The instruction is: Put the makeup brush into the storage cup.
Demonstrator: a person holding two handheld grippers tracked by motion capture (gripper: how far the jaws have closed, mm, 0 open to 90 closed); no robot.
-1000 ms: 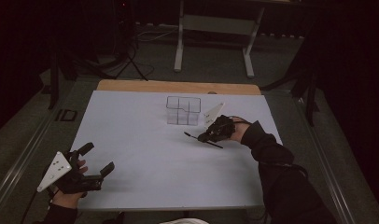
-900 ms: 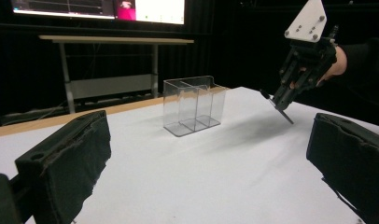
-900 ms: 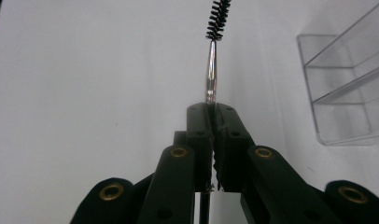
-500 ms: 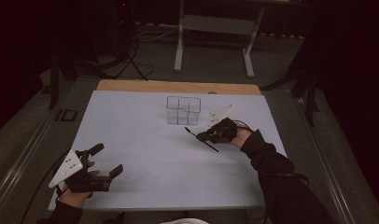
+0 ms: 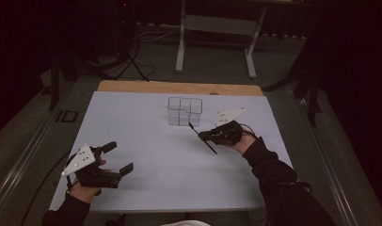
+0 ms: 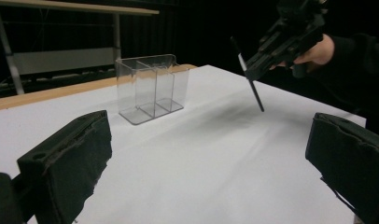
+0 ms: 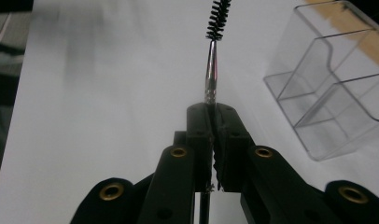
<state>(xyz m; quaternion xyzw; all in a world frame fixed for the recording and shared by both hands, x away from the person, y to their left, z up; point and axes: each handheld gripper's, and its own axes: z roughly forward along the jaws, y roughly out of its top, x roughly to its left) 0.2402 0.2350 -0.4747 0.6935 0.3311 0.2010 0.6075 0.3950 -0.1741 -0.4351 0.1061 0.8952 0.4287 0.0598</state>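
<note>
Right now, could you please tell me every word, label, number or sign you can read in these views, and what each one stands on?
None: no readable text stands on anything here.
The clear acrylic organizer is unmarked.
The mascara wand clamped in the right gripper bears no print.
The grey plate on the left gripper carries small dots, not characters.
The white table is blank.

Black tool (image 7: 212, 140) arms carry brass rivets; dark sleeve (image 5: 274, 174) on the person.

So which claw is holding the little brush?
The right claw, beside the clear box, is shut on the little brush. The left claw is open, holding nothing.
</note>
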